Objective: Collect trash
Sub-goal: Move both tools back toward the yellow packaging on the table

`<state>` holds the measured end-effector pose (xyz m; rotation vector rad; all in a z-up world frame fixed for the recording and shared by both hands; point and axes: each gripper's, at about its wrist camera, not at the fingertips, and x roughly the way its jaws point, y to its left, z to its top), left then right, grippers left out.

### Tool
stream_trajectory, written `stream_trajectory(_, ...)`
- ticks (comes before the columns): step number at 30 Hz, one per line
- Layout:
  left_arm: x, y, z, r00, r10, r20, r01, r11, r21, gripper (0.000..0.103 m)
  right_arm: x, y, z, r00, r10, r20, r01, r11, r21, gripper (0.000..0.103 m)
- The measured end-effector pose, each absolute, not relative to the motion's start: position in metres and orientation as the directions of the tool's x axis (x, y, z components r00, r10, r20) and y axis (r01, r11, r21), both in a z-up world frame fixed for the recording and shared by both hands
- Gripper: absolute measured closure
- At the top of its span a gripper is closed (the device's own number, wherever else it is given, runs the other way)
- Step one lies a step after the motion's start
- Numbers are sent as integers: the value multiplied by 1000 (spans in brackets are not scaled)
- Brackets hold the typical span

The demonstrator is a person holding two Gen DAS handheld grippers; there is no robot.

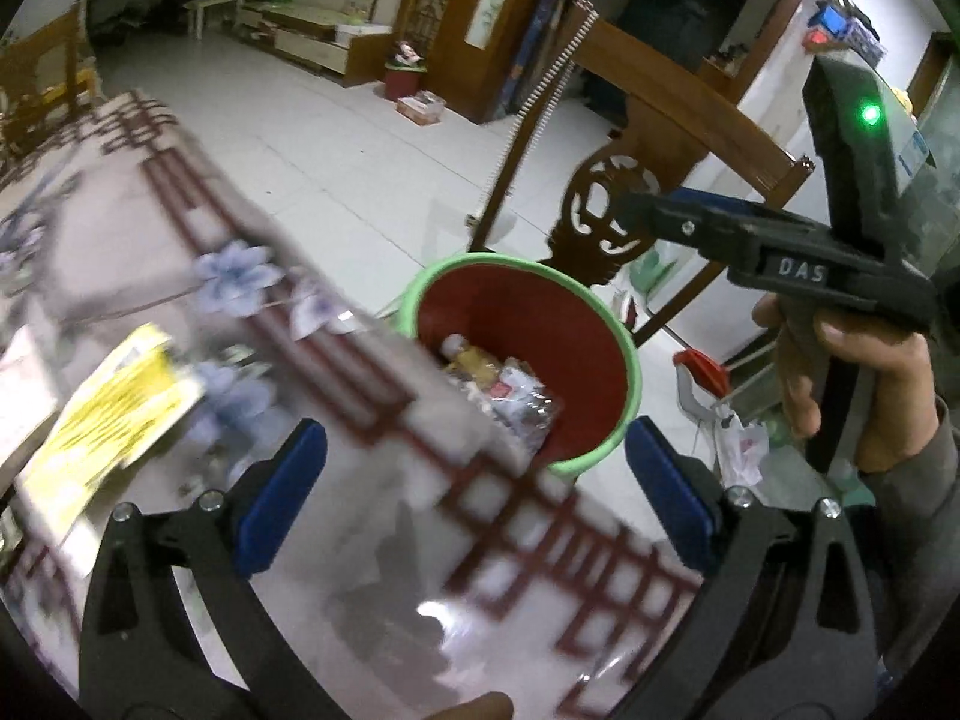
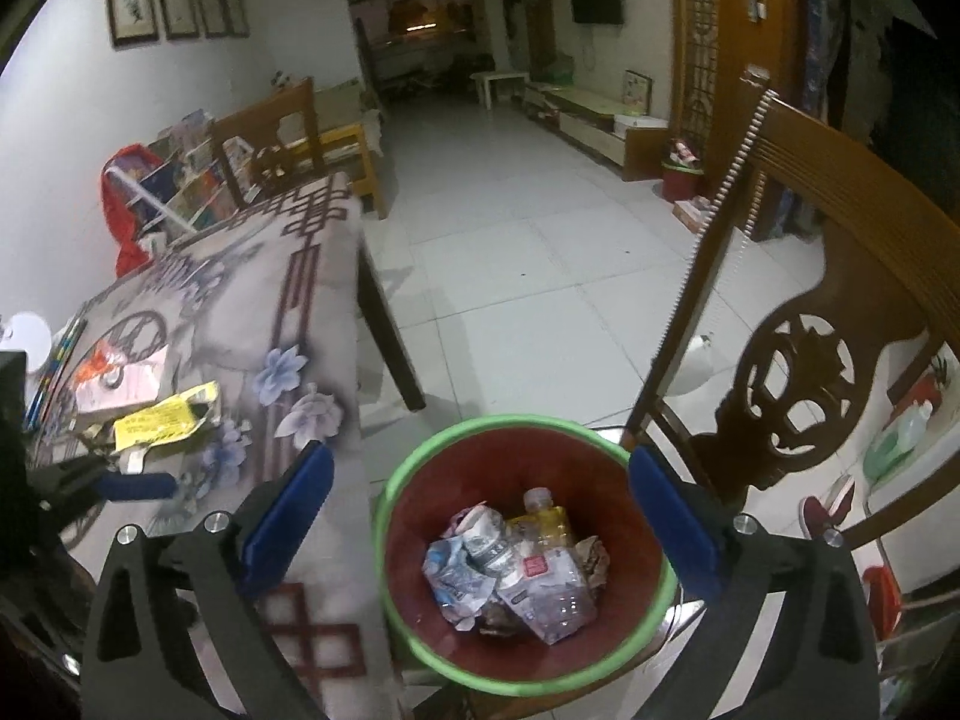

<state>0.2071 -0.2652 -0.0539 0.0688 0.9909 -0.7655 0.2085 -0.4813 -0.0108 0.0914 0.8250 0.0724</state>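
Right wrist view, left to right: the tabletop (image 2: 252, 324), under a floral cloth, carries a yellow carton (image 2: 165, 417) near its left edge with a pinkish paper packet (image 2: 120, 390) just beyond it; the left gripper (image 2: 129, 483) shows as one blue pad low at that left side, pointing toward the carton. Off the table's right edge stands the red bin with a green rim (image 2: 420, 570) on the floor, holding a crushed bottle (image 2: 543, 519) and crumpled wrappers (image 2: 474, 570). The right gripper (image 2: 480, 516) hangs above the bin with its tongs wide and nothing between the pads. A carved wooden chair (image 2: 810, 372) stands just right of the bin. Left wrist view is blurred: the same yellow carton (image 1: 114, 414) lies at the left, the left gripper (image 1: 474, 492) has its tongs wide and empty over the table's edge, the bin (image 1: 606, 360) sits beyond that edge, and the right gripper (image 1: 750, 234) is held by a hand (image 1: 852, 384) at the right. Judgement: a drop into the bin looks finished and both tools are free, so the step in hand is going for the next piece. The next move calls for carrying the left tongs over to the carton, lining the pads across its narrow side, then closing. The carton looks flattened, so a low approach is likely needed.
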Motion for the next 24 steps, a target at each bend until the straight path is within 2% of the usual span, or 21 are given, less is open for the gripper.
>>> stream_trajectory(12,178,-123,-18,483,-424,-766,448,871,-200,6,205,-360,-9,631,199,-749,-321,947,-19,7)
stream_trajectory(24,182,5,-27,552,-270,-789,211,960,-181,6,213,-243,-23,581,282,-763,-542,834,-104,7)
